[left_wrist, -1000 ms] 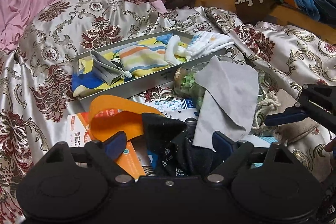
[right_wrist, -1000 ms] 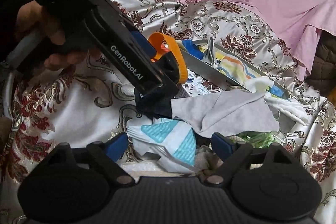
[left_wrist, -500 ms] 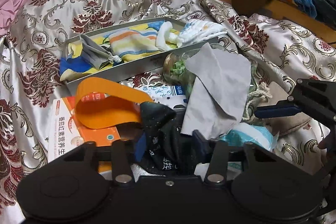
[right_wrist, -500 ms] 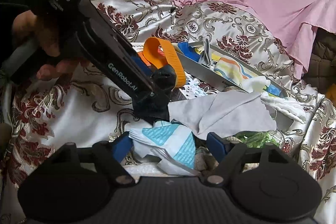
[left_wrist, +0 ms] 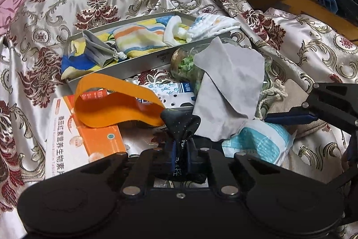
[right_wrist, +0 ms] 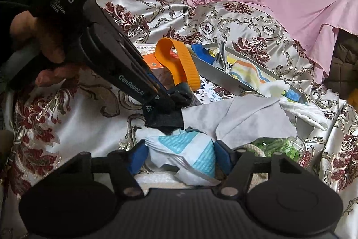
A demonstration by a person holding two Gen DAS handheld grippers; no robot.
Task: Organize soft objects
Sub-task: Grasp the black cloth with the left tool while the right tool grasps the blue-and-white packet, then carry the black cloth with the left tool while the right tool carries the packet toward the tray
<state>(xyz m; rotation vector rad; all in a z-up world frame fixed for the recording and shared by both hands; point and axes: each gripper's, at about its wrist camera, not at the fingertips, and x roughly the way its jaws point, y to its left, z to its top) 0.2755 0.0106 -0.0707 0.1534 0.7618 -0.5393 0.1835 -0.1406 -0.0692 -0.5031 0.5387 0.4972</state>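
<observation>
Now my left gripper point(left_wrist: 180, 155) is pinched tight on the dark sock point(left_wrist: 182, 124) in the bed's clutter; I should lift it clear of the grey cloth point(left_wrist: 230, 91) toward the tray point(left_wrist: 143, 62); my right gripper point(right_wrist: 179, 157) is closing around the blue-and-white packet point(right_wrist: 188, 149).

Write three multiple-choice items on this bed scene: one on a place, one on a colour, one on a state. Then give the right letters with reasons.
1. Where does the striped yellow-and-orange cloth lie?
A. in the long grey tray
B. on the pink sheet
C. on the orange box

2. What colour is the curled rubber band?
A. green
B. orange
C. white

3. What is the left gripper doing?
A. standing wide open
B. pinching the grey cloth
C. shut on the dark sock

Key: 1 A, it rests between the tray's walls. 2 B, plainly orange. 3 C, both blue pads squeeze the dark fabric.
</observation>
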